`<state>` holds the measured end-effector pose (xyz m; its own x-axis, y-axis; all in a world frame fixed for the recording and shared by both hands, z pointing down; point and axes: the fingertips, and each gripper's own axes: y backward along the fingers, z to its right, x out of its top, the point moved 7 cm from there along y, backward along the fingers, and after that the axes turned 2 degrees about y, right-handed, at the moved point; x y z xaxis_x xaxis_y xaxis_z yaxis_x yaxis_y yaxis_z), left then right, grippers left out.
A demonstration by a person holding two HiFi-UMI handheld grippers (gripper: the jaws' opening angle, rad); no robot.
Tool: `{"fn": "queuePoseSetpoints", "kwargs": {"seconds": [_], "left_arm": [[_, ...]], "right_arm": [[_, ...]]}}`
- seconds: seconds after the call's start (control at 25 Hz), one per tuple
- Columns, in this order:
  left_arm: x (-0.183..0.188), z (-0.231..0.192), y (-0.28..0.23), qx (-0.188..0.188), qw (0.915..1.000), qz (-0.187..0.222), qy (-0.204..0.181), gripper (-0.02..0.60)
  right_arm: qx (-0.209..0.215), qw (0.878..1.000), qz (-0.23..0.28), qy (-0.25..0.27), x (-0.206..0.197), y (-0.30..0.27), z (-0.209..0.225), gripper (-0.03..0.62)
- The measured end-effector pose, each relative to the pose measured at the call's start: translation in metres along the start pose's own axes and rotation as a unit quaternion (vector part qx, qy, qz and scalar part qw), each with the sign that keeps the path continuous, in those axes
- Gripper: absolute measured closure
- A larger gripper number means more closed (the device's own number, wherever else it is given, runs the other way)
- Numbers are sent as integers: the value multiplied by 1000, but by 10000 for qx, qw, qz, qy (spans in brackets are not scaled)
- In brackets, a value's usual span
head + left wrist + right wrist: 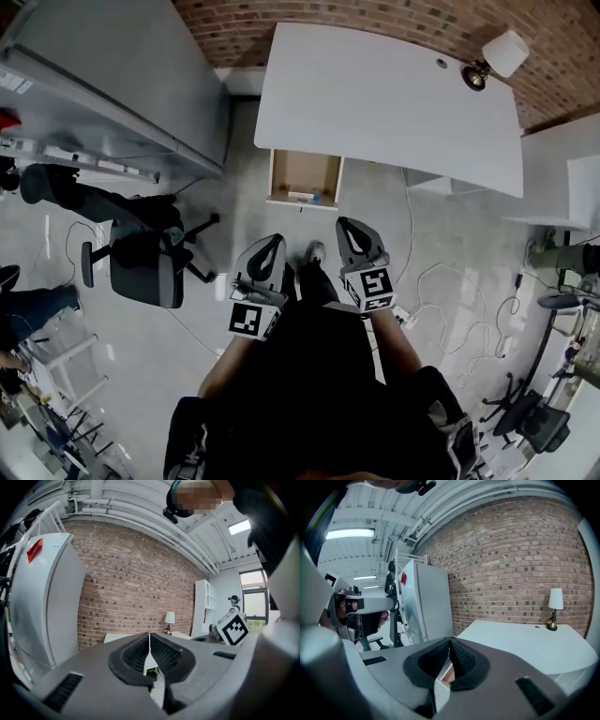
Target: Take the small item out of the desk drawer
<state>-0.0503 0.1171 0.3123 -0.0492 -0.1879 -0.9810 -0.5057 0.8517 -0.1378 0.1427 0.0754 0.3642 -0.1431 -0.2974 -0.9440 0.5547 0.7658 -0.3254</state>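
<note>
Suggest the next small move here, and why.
Probably reach the right gripper toward the open drawer and part its jaws: it and the left gripper are shut, empty, short of the drawer, where small items lie at the front.

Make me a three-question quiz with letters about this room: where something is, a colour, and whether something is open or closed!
1. Where is the lamp? A on the desk; B under the desk; C in the drawer.
2. What colour is the desk top? A black; B white; C green.
3. The drawer is: A shut; B open; C missing.
Answers: 1 A, it stands at the desk's back right corner. 2 B, the top is plain white. 3 B, its wooden inside shows.
</note>
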Motion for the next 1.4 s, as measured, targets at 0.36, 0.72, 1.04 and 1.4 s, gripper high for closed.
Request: {"fn": "queuePoseSetpoints", "kwargs": {"seconds": [0.36,0.72,1.04,1.4], "left_arm": [[-44,-75,-79,-182,9959,-891,-15,566],[-72,-150,-152,-603,9886,-1379,-54,566],[-124,-177,-193,-729,9886,-1306,-202,566],[-220,-188,-223,-1581,9606,-1974,-1149,433]], "right_arm": [[505,9919,-1041,514,-58,-133,34,566],[976,9531,-2656,1074,-140,-232,54,566],[1455,9115,-3683,1116,-245,-295,75,564],[1697,8610,-4718,857,-359,-330,79,484]]}}
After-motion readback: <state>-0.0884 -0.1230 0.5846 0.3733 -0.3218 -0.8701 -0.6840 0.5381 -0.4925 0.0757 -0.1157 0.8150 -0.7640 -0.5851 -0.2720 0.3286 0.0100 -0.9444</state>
